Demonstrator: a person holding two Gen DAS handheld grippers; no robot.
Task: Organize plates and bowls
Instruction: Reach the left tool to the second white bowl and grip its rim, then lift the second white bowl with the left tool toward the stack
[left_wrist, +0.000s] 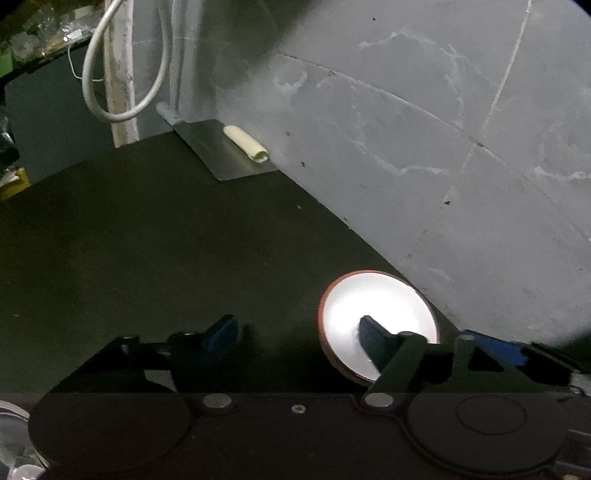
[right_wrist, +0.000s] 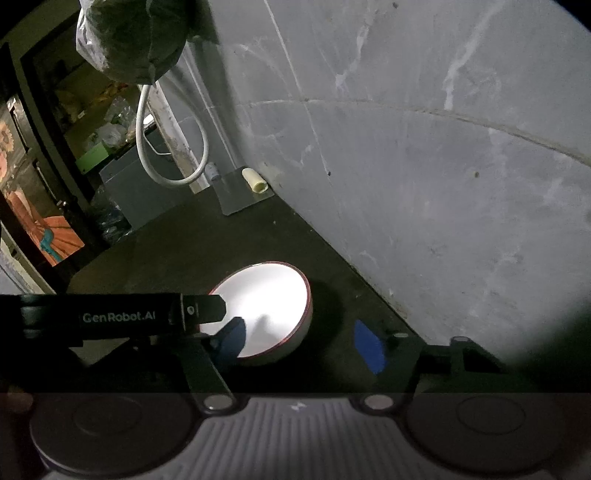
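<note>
A single white bowl with a red rim (left_wrist: 369, 306) sits on the dark counter close to the grey wall. My left gripper (left_wrist: 297, 334) straddles its left rim: the right finger (left_wrist: 371, 341) reaches over the bowl's inside, and the left finger (left_wrist: 221, 332) stands well clear outside, so the jaws are open. In the right wrist view the bowl (right_wrist: 273, 306) is at centre. My right gripper (right_wrist: 300, 343) straddles its right wall, with the left pad (right_wrist: 231, 339) over the inside and the right pad (right_wrist: 369, 347) apart from the outer wall, also open. The left gripper's body (right_wrist: 110, 317) enters from the left.
The grey marbled wall (left_wrist: 424, 166) runs along the counter's right edge. At the back lie a metal sheet (left_wrist: 218, 151) with a cream roll (left_wrist: 245, 144) on it. A white cable loop (left_wrist: 122, 74) hangs by a pipe. A grey box (right_wrist: 129, 192) stands behind the counter.
</note>
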